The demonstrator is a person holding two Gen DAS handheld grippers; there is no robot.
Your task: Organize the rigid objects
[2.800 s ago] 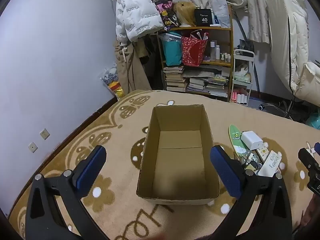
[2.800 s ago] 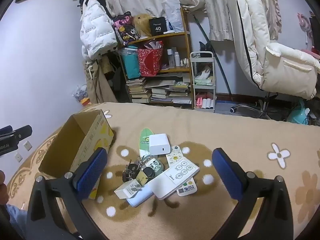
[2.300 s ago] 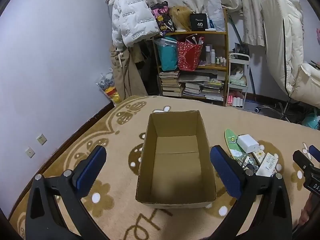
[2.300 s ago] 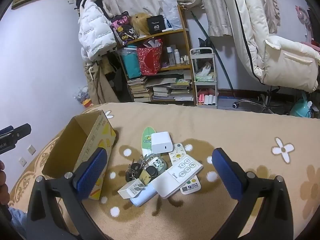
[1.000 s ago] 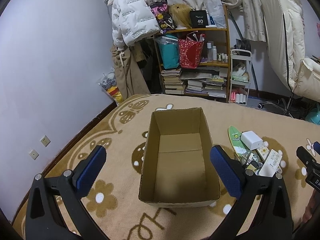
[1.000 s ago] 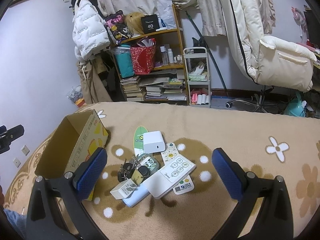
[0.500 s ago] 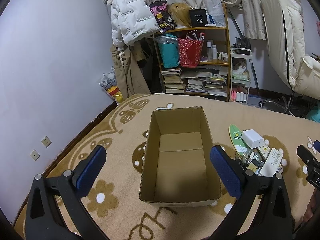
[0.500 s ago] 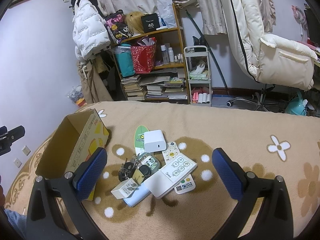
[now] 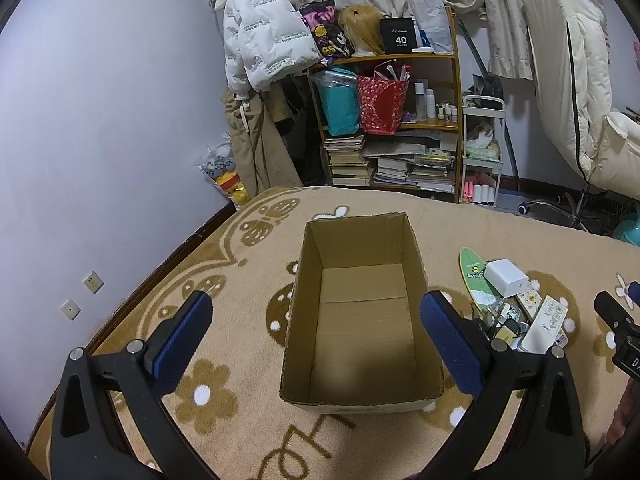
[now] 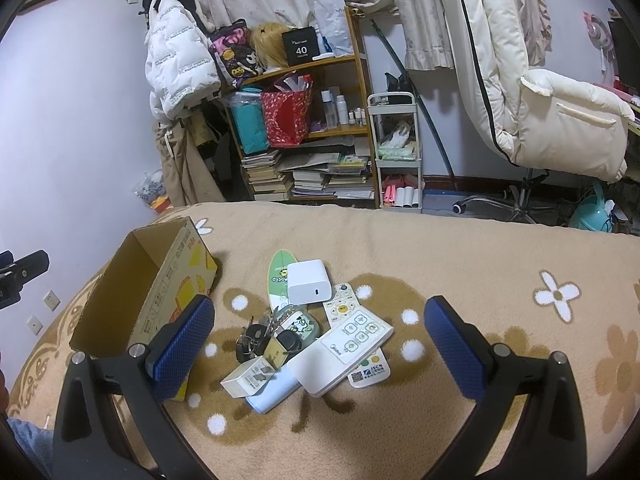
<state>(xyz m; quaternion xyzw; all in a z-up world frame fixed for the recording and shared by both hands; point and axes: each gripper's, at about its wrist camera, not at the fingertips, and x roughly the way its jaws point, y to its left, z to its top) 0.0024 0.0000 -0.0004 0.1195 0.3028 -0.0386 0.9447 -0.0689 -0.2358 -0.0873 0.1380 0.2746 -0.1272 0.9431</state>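
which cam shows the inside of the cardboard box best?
Left wrist: it looks straight down into the open cardboard box, bare floor and all four walls visible. Right wrist shows the box obliquely, mostly its printed side; the floor is hidden.

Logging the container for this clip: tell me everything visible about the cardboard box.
The box is plain brown corrugated cardboard, rectangular, open at the top, with no flaps showing. It stands upright on the patterned carpet, and the left wrist view shows it empty, with a seam across its floor. The right wrist view shows yellow and red print on its outer long side. The pile of small items lies beside that side, not touching it. The open left tool frames the box without touching it.
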